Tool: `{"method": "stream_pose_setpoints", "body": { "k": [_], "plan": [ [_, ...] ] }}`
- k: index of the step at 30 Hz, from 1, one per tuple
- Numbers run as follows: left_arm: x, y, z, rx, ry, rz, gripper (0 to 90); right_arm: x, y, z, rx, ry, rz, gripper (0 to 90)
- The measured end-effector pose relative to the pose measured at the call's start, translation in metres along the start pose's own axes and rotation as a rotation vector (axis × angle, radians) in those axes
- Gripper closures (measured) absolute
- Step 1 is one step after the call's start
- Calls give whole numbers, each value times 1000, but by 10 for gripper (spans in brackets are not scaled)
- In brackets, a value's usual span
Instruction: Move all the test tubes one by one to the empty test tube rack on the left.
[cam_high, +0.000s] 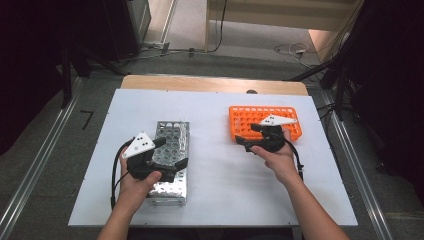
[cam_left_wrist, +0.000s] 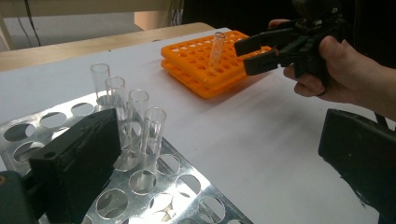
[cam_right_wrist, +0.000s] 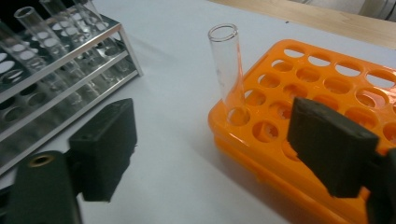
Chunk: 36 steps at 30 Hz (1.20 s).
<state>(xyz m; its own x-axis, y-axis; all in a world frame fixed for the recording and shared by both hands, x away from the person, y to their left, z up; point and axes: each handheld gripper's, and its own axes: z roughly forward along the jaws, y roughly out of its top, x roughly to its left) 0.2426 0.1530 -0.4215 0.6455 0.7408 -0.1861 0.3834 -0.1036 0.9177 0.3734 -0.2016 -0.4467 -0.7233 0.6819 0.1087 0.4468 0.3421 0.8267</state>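
Clear glass test tube (cam_right_wrist: 227, 65) stood in corner hole of orange plastic rack (cam_right_wrist: 327, 84) on white counter (cam_high: 225, 165). Right gripper (cam_right_wrist: 210, 154) jaws released, apart from tube. Left gripper (cam_left_wrist: 219, 158) jaws spread over perforated metal rack (cam_left_wrist: 154, 186), grasping nothing.

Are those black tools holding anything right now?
No. Both the left tool and right tool are open; the glass tube stands free in the orange rack.

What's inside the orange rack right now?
One clear glass tube stands in a corner hole of the orange rack; the other visible holes are empty. The right tongs cover part of the near edge.
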Motion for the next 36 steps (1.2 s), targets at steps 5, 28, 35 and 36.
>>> {"method": "stream_pose_setpoints", "body": {
  "k": [5,28,35,36],
  "plan": [
    [0,0,0,5,1,-4,0,0,1,13,13,-19,-6,319],
    [-2,-1,3,20,-1,0,0,-1,3,42,17,-132,-24,633],
    [-5,-2,6,26,-7,3,0,0,3,45,12,-157,-35,735],
    [-5,-2,6,26,-6,4,0,0,3,44,9,-159,-34,736]
  ]
}}
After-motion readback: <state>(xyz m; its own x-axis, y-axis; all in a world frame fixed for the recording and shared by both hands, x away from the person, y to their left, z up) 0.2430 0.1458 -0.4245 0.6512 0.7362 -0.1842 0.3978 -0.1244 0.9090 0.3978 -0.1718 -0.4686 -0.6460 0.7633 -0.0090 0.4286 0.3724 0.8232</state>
